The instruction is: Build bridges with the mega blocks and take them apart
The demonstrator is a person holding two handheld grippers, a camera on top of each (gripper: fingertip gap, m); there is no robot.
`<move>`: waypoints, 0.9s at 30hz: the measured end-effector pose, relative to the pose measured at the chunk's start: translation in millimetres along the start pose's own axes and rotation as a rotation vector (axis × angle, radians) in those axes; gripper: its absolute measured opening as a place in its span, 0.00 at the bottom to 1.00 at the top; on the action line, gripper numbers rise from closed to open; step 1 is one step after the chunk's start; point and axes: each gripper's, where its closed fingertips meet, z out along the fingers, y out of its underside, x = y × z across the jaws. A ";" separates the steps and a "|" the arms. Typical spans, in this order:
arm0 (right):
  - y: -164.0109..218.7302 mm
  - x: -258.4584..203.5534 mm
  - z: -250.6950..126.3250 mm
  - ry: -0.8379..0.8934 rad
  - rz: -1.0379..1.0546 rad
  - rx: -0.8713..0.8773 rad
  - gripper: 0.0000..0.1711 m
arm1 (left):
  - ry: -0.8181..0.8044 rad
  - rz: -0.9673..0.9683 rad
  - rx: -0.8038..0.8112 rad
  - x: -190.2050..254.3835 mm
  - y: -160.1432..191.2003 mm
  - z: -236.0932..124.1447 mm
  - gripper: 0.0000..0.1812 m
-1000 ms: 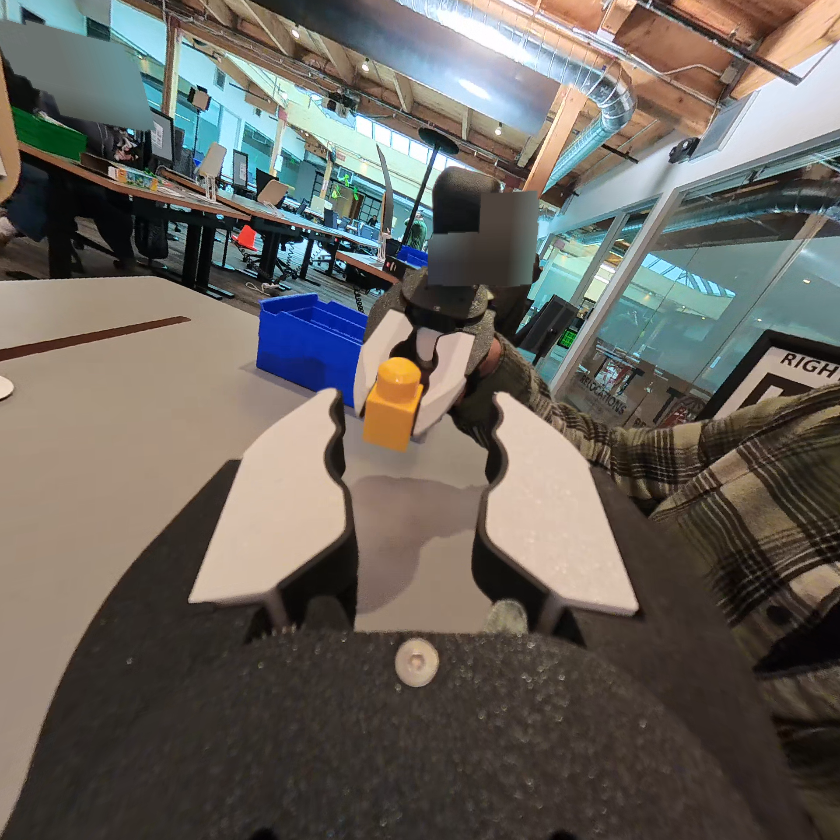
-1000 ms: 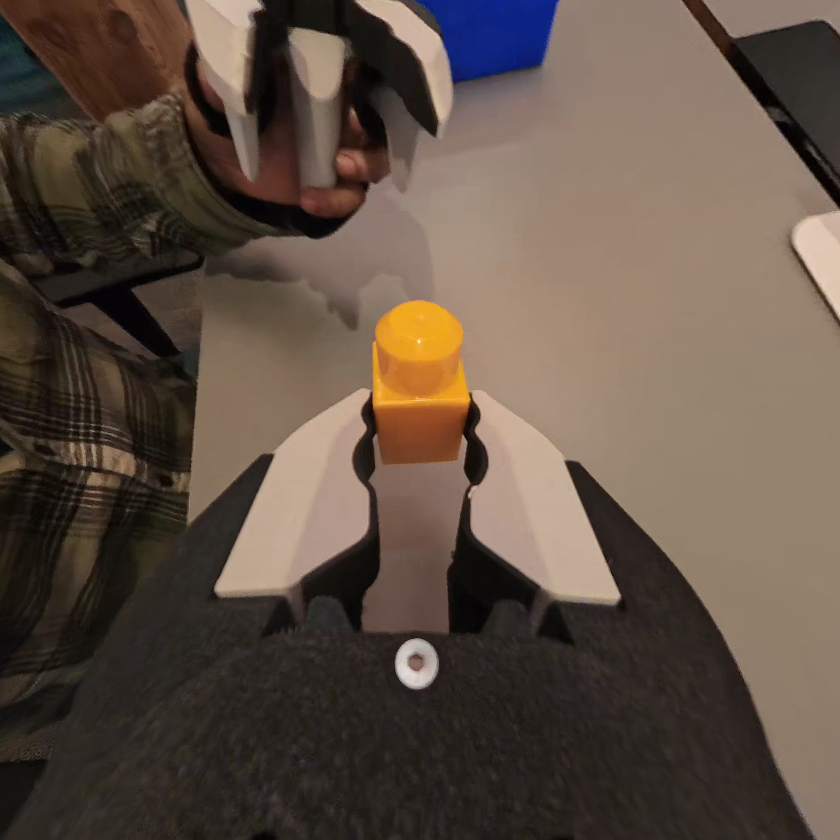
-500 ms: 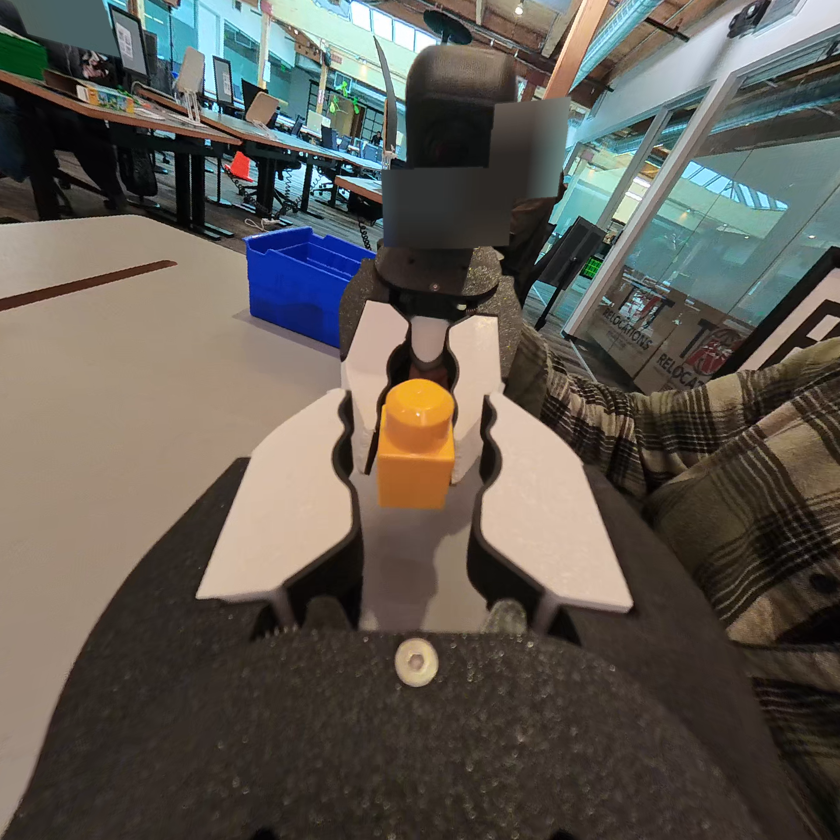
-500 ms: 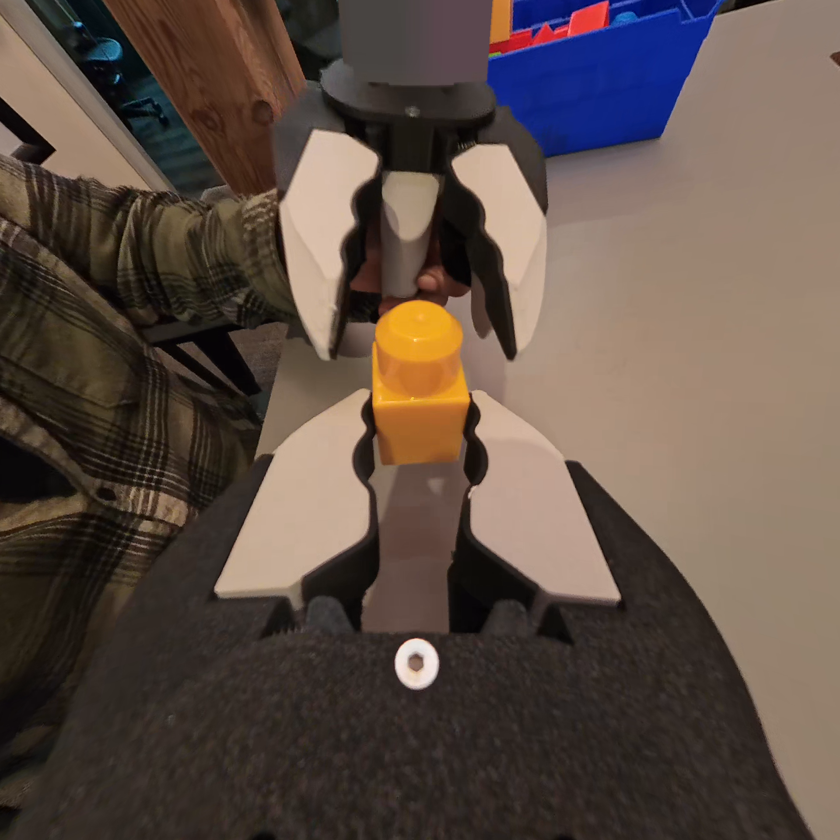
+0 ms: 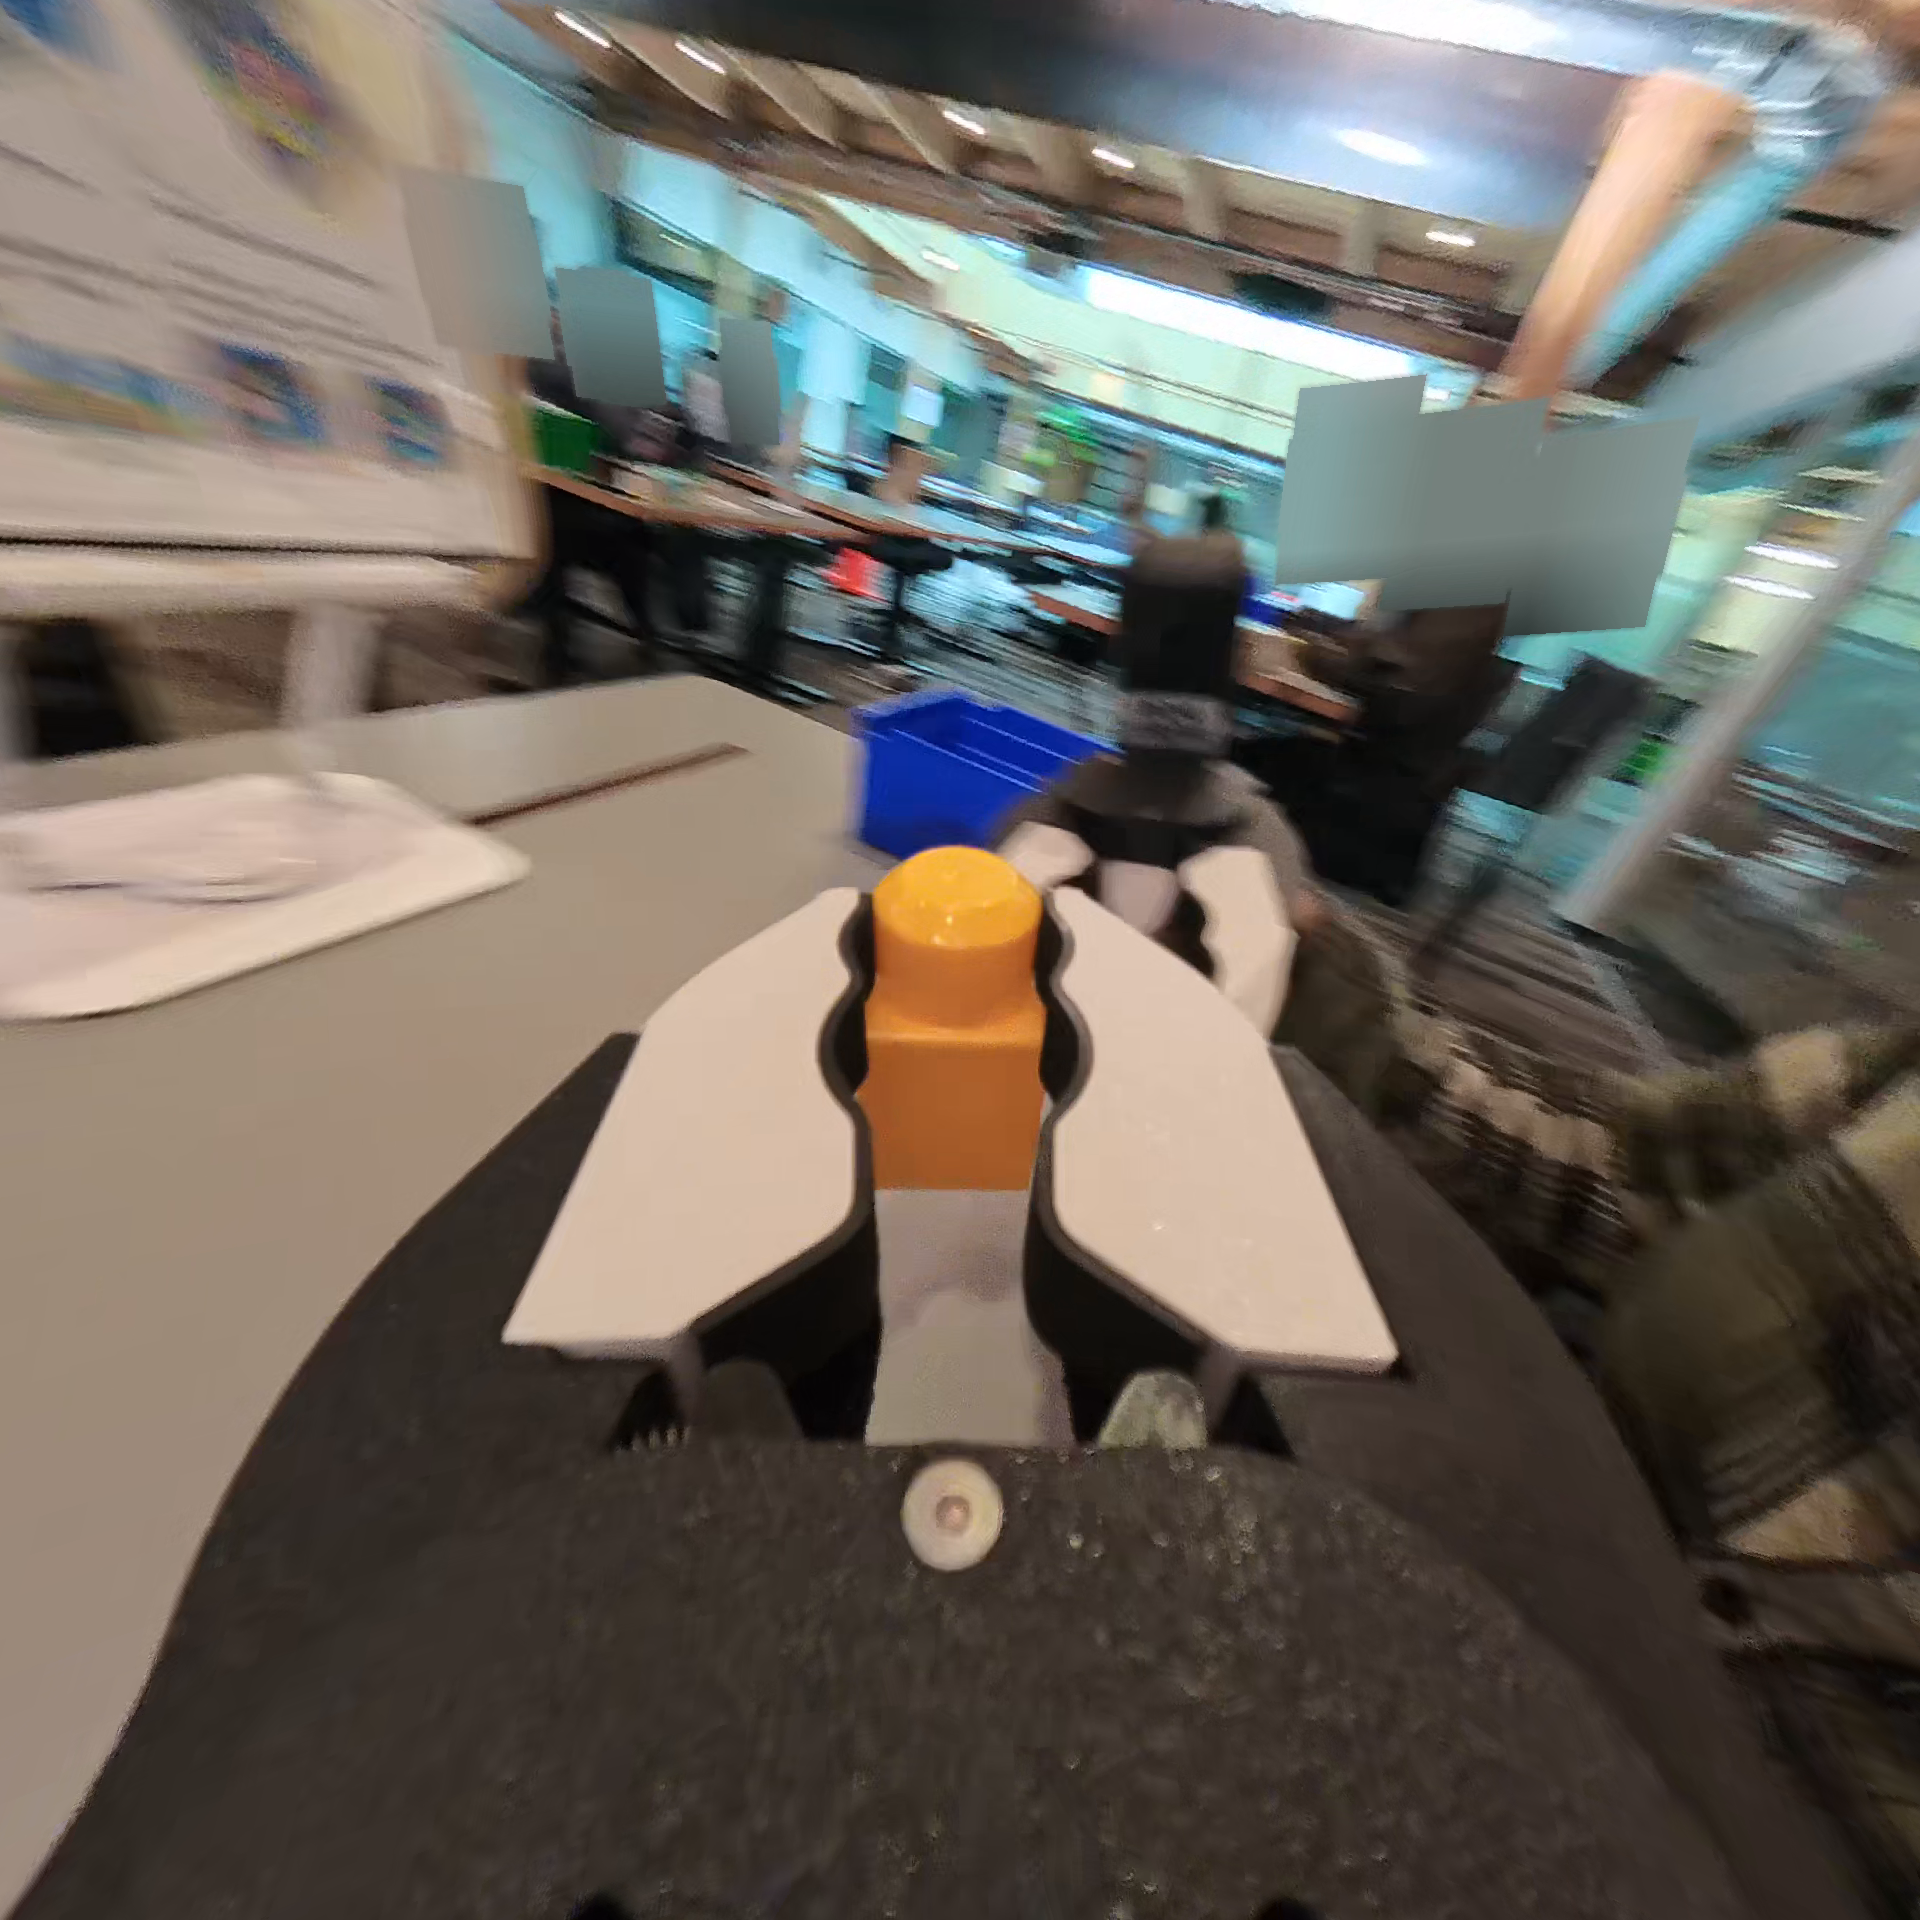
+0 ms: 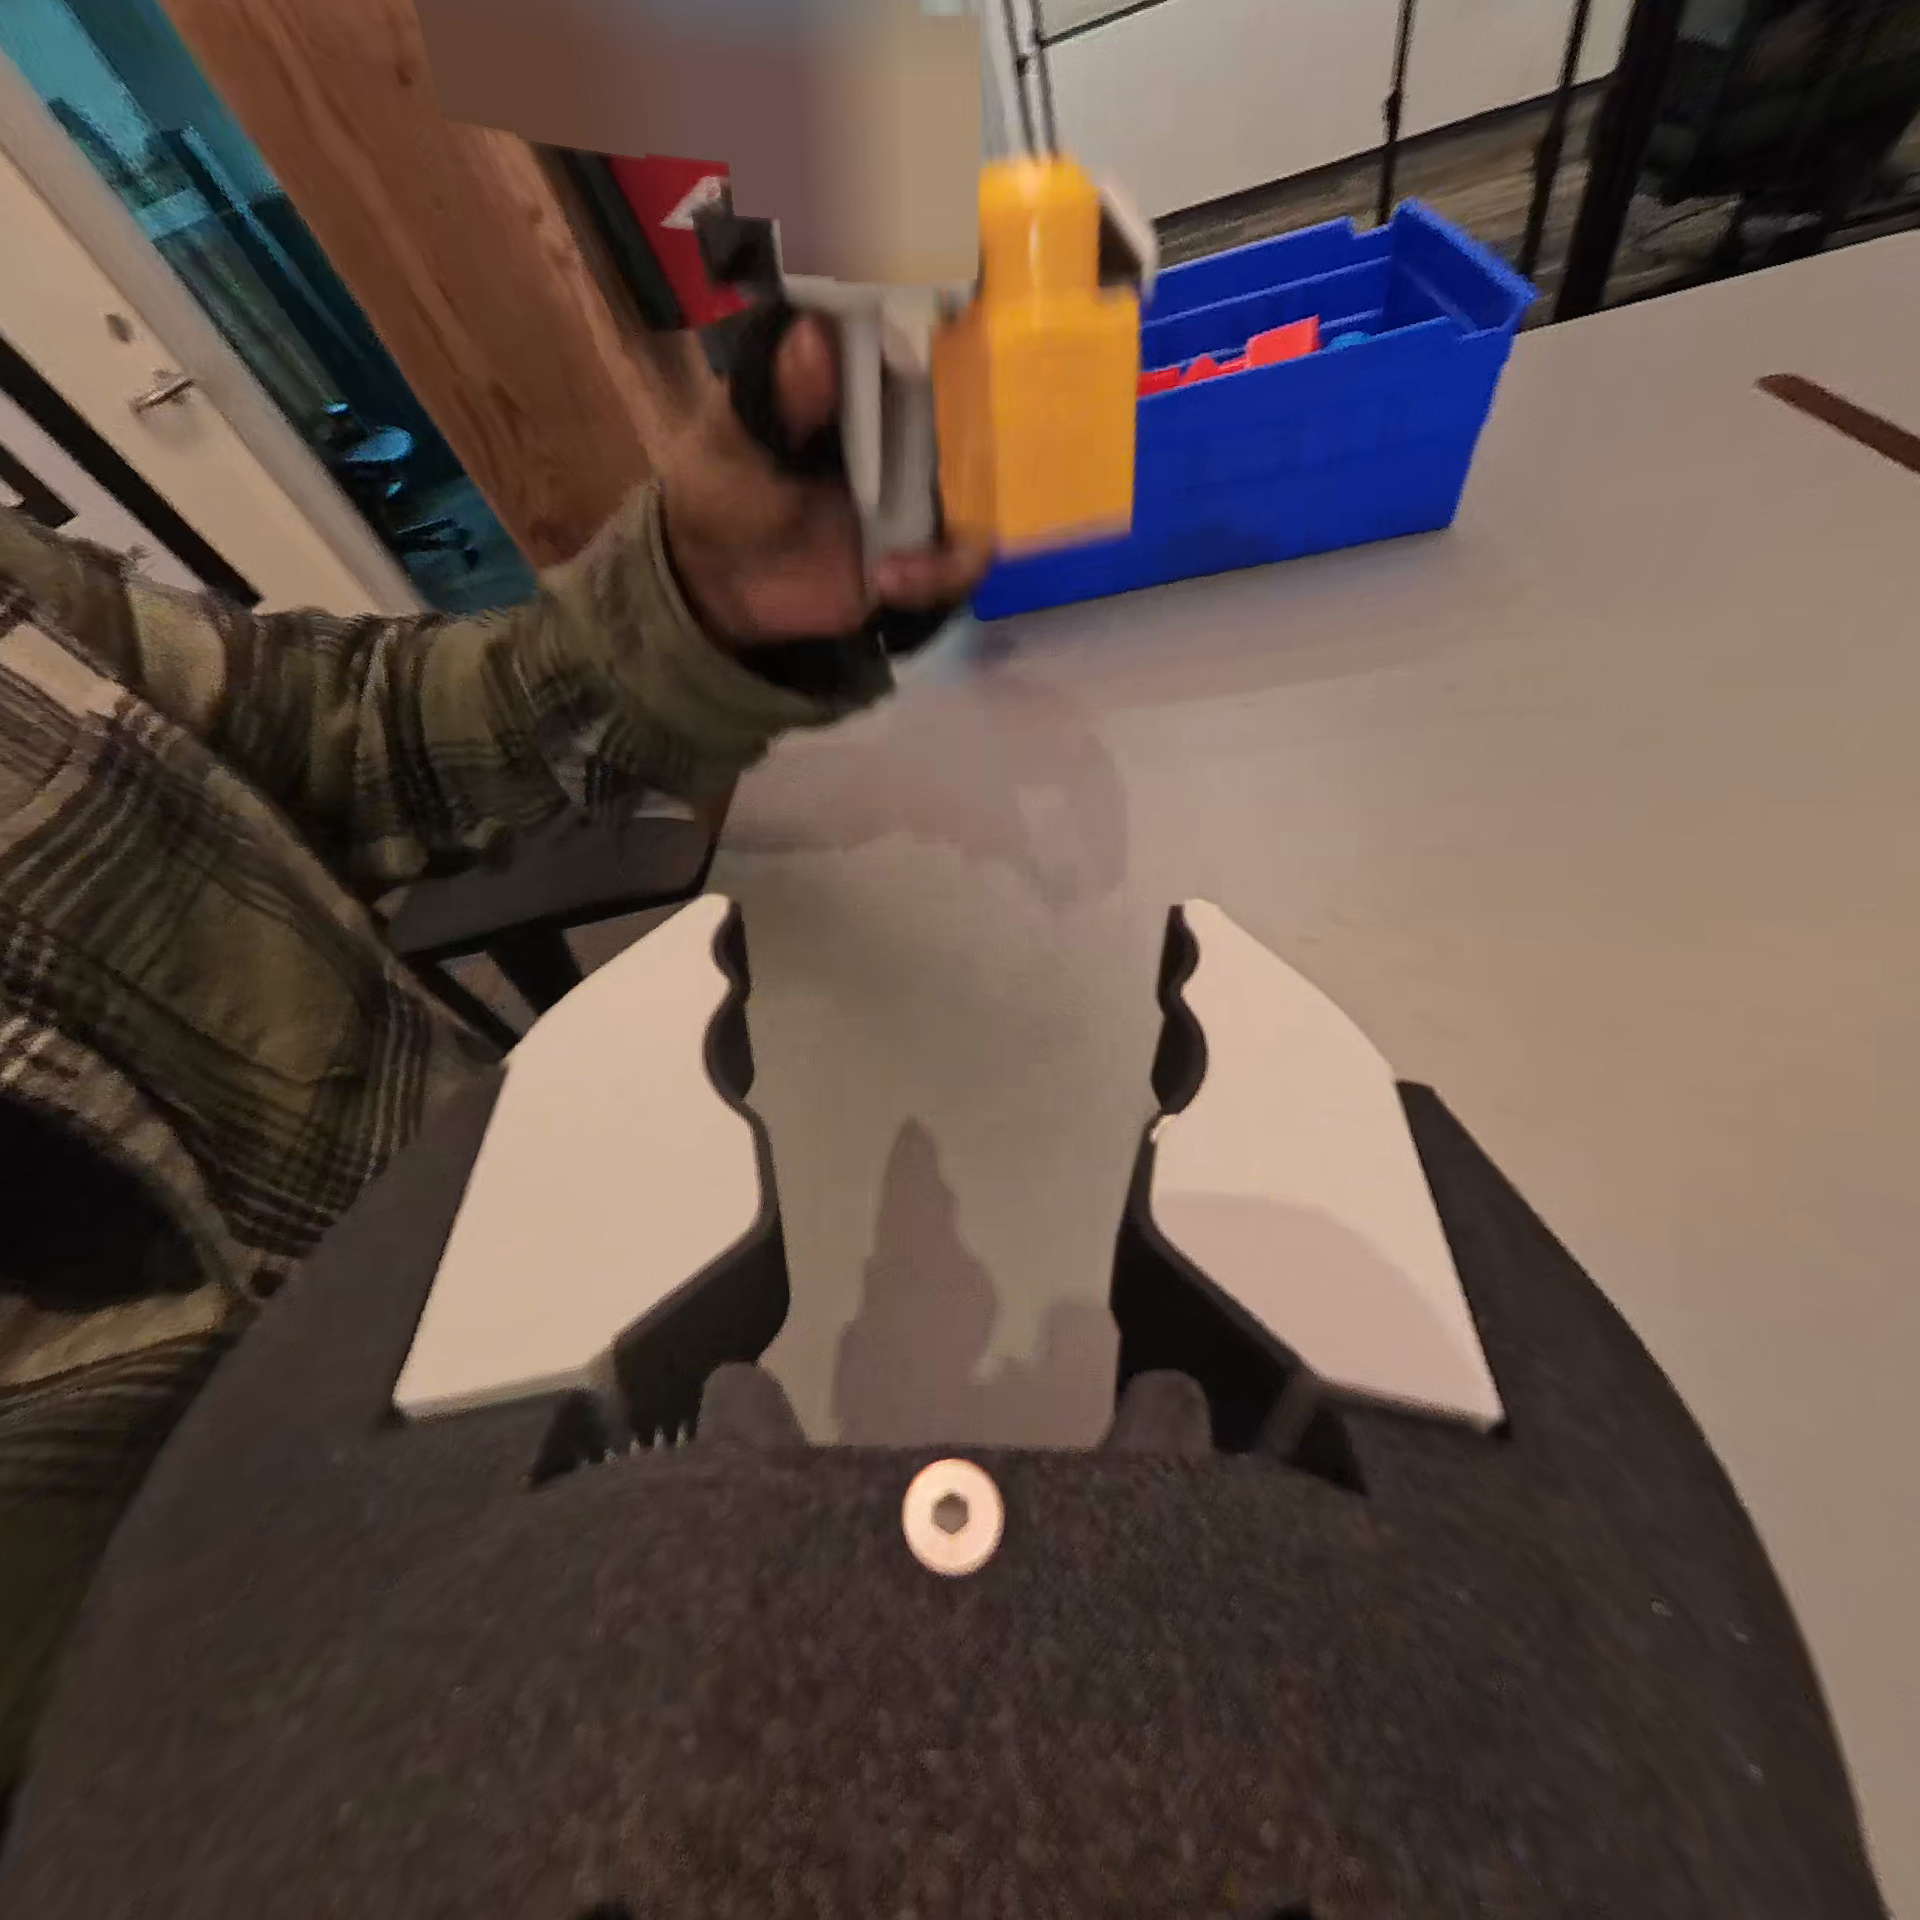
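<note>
Left wrist view: the left gripper (image 5: pixel 951 940) is clamped on the orange block (image 5: pixel 954 1049), its fingers pressing the block's flat sides and the stud pointing forward past the tips; holding by the sides leaves stud and underside free, likely so the block can be pressed onto another or dropped cleanly. The block is in the air, nearer than the blue bin (image 5: pixel 961 774), which stands on the grey table (image 5: pixel 260 1091). The right gripper (image 5: pixel 1148 894) shows just behind the block, right of the bin; the blur hides its state here. A white tray (image 5: pixel 239 894) lies well left of the bin. Right wrist view: the right gripper's own jaws stand wide apart and empty over bare table, well short of the bin. The block, blurred, hangs just left of the bin, in front of its near corner, carried by a sleeved hand (image 6: pixel 769 520). The bin holds red pieces (image 6: pixel 1236 358), so it looks like the stock for taken-apart blocks.
</note>
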 end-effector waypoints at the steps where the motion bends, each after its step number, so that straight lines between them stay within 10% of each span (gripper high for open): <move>1: 0.8 2.1 -3.5 0.032 0.000 0.007 0.48 | -0.124 0.030 0.019 -22.1 -15.9 -29.7 0.16; 6: 6.7 11.9 -18.3 0.163 -0.001 0.037 0.54 | -0.675 0.079 -0.119 -142.1 -55.0 -188.4 0.16; 11: 9.5 15.0 -26.7 0.249 -0.018 0.100 0.54 | -0.817 -0.177 -0.190 -219.8 -27.8 -267.3 0.16; 19: 18.6 13.5 -30.1 0.266 0.006 0.063 0.56 | -0.951 -0.265 -0.213 -254.1 2.1 -299.7 0.25; 27: 15.6 9.2 -40.0 0.314 -0.013 0.027 0.56 | -0.828 -0.034 -0.051 -186.1 -78.6 -236.0 0.41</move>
